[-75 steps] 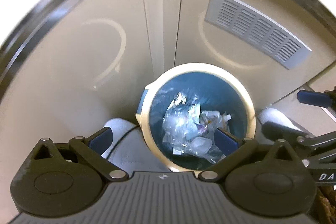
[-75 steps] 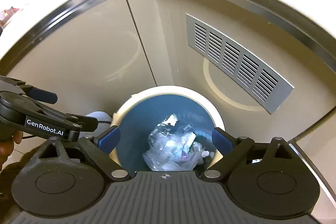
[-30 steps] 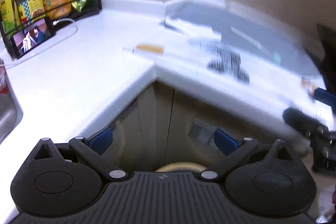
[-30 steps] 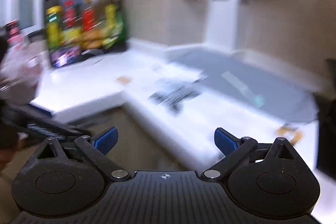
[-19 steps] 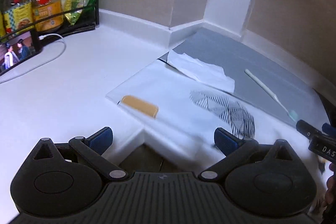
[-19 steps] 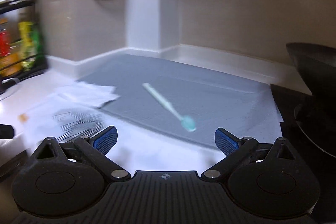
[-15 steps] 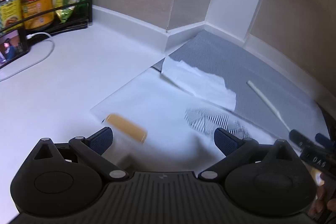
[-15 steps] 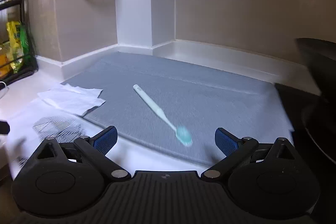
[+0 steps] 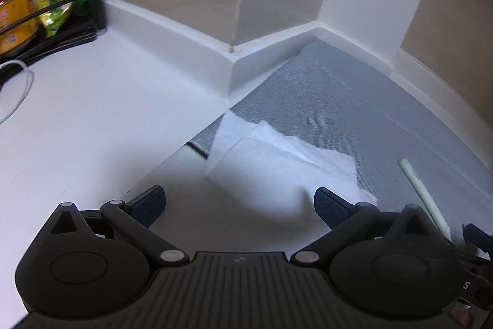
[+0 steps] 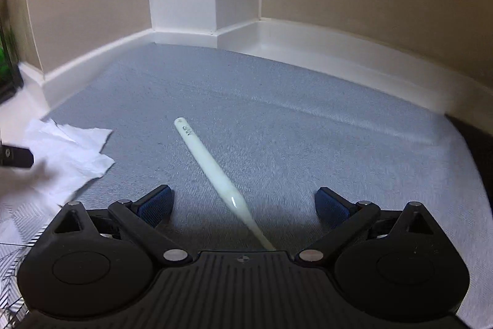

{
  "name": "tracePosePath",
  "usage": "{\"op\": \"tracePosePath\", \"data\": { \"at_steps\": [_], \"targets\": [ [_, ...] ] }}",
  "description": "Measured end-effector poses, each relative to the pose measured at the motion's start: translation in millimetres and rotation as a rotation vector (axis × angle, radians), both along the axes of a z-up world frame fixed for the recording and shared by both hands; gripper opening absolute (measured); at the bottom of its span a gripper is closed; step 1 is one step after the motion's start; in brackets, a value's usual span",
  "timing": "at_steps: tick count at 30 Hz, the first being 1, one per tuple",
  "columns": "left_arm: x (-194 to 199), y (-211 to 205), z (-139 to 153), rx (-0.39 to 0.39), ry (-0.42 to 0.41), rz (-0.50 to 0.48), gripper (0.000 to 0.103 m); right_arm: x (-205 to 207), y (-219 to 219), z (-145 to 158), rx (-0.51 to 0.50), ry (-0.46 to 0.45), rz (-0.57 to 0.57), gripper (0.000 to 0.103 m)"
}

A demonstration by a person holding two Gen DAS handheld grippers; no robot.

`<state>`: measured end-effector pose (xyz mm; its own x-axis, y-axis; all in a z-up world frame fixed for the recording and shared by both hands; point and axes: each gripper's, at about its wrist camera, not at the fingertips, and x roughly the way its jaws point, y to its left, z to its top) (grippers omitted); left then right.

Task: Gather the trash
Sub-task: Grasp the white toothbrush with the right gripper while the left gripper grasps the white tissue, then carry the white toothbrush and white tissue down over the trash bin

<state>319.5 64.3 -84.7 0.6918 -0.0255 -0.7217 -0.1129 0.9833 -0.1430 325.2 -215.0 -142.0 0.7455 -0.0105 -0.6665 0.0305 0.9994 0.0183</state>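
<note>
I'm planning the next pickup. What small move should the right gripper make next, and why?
Probably lower the right gripper a little and close. Its jaws are open and the toothbrush handle lies between them on the grey mat, ungripped. The left gripper is open over the crumpled tissue.

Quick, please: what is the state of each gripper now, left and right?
Left gripper: open, empty, over the white tissue.
Right gripper: open, empty, toothbrush between its fingers.

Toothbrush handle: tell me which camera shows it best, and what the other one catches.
The right wrist view: the toothbrush lies on the grey mat between the open fingers of the right gripper, printed end visible. The left wrist view shows only a short stretch at its right edge.
</note>
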Motion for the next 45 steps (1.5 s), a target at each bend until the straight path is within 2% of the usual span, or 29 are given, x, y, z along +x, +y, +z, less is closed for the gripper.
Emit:
{"op": "tracePosePath", "data": {
  "at_steps": [2, 3, 4, 5, 6, 7, 8, 12, 19, 27, 38, 45],
  "targets": [
    [3, -3, 0, -0.001, -0.002, -0.013, 0.102, 0, 5, 0, -0.017, -0.005, 0.006, 0.097],
    [4, -5, 0, 0.000, -0.008, -0.016, 0.098, -1, 7, 1, -0.019, -0.011, 0.016, 0.095],
    [4, -7, 1, 0.005, -0.014, -0.021, 0.091, -4, 9, 3, -0.010, -0.023, 0.037, 0.080],
    [3, -10, 2, 0.015, -0.017, -0.028, 0.067, -8, 12, 5, -0.012, -0.037, 0.058, 0.054],
    [3, -12, 3, 0.028, -0.012, -0.043, 0.031, -11, 17, 6, -0.031, -0.045, 0.077, 0.042],
    [4, -14, 4, 0.038, 0.001, -0.054, 0.011, -14, 22, 7, -0.059, -0.046, 0.089, 0.021],
    [5, -13, 4, 0.032, 0.013, -0.053, 0.000, -17, 26, 8, -0.072, -0.047, 0.094, 0.018],
    [-8, -6, 18, 0.004, -0.037, -0.039, 0.000, -26, 26, 12, -0.028, -0.052, 0.075, 0.014],
    [-45, 9, 46, -0.058, -0.106, -0.051, 0.000, -53, 23, 36, 0.006, -0.117, 0.066, 0.014],
    [-105, 20, 70, -0.062, -0.166, -0.058, 0.000, -95, 17, 46, 0.065, -0.133, 0.074, 0.014],
    [-203, 38, 90, -0.073, -0.227, -0.076, 0.000, -178, 37, 69, 0.115, -0.203, 0.184, 0.014],
    [-256, 40, 93, -0.061, -0.249, -0.103, 0.000, -233, 57, 81, 0.133, -0.232, 0.282, 0.014]
  ]
}}
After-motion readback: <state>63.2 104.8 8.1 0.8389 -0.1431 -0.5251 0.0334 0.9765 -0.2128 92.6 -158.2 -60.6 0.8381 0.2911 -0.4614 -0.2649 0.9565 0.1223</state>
